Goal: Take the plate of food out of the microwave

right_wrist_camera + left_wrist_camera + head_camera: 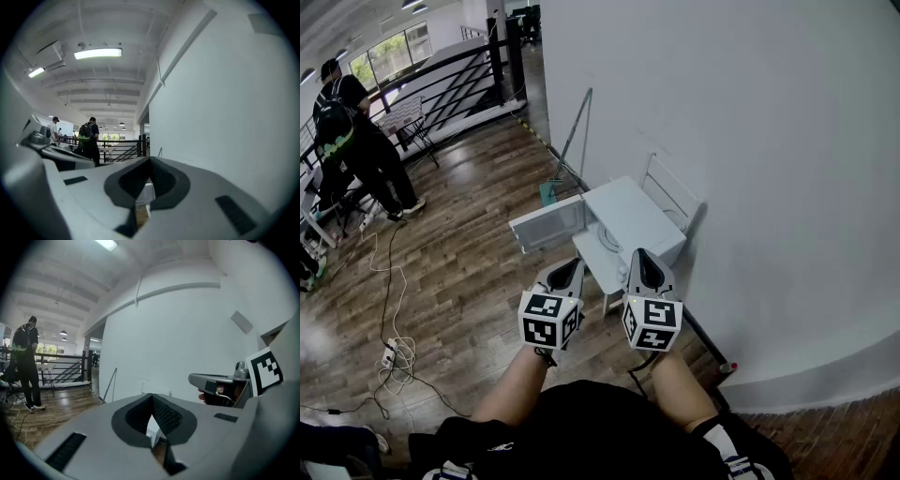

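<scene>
A white microwave [630, 217] stands low against the wall, far below me, its door [547, 224] swung open to the left. A pale round shape [608, 240] shows at its open front; whether it is the plate of food is too small to tell. Both grippers hang high above it, apart from it. My left gripper [565, 273] is shut with nothing in it, its jaws meeting in the left gripper view [153, 426]. My right gripper [640, 265] is level with it on the right, also shut and empty [146, 187].
A person with a backpack [349, 136] stands at the far left by a black railing [459, 80]. Cables and a power strip [392, 354] lie on the wood floor. A pole [573, 136] leans on the wall behind the microwave; a white rack [671, 192] stands beside it.
</scene>
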The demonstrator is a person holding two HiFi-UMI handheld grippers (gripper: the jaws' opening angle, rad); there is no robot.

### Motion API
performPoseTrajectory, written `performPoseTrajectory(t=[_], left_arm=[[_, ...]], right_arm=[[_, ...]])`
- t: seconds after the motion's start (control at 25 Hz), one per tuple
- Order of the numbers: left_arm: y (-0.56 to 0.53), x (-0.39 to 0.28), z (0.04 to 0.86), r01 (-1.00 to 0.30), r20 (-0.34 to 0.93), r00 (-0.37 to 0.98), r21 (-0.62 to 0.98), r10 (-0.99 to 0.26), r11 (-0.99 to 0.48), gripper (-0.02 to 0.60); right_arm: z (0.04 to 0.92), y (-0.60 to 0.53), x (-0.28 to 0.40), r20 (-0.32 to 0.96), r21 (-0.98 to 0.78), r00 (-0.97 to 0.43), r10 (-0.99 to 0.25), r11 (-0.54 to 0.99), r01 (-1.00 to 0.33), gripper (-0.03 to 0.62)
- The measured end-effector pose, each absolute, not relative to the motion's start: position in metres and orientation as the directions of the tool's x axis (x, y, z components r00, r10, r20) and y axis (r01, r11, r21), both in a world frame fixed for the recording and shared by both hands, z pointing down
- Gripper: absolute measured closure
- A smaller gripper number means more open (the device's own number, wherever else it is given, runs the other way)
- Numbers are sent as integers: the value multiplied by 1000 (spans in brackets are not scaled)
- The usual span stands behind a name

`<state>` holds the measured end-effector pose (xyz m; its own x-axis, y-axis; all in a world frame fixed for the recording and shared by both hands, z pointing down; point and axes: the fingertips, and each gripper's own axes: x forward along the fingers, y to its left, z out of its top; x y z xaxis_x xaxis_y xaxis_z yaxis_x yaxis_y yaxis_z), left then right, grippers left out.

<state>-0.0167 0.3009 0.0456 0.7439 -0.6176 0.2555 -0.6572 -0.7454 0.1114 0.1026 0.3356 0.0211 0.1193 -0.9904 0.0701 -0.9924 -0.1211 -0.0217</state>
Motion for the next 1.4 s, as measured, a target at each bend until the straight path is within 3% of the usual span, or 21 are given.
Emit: performPoseTrajectory(t=[0.76, 1.12, 1.4], left_arm=[[287, -60, 58, -656, 277, 746, 154, -605, -738, 583], [267, -86, 67, -629, 265, 772, 191, -577, -754, 583], [262, -112, 81, -615, 270, 784, 214, -559, -759, 583]], right_arm=[[42, 317, 51, 120, -10, 82, -989, -84, -996, 580], [46, 311, 34, 84, -46, 162, -983, -166, -985, 580], [59, 307, 9, 129, 16, 174, -976, -174, -985, 580]])
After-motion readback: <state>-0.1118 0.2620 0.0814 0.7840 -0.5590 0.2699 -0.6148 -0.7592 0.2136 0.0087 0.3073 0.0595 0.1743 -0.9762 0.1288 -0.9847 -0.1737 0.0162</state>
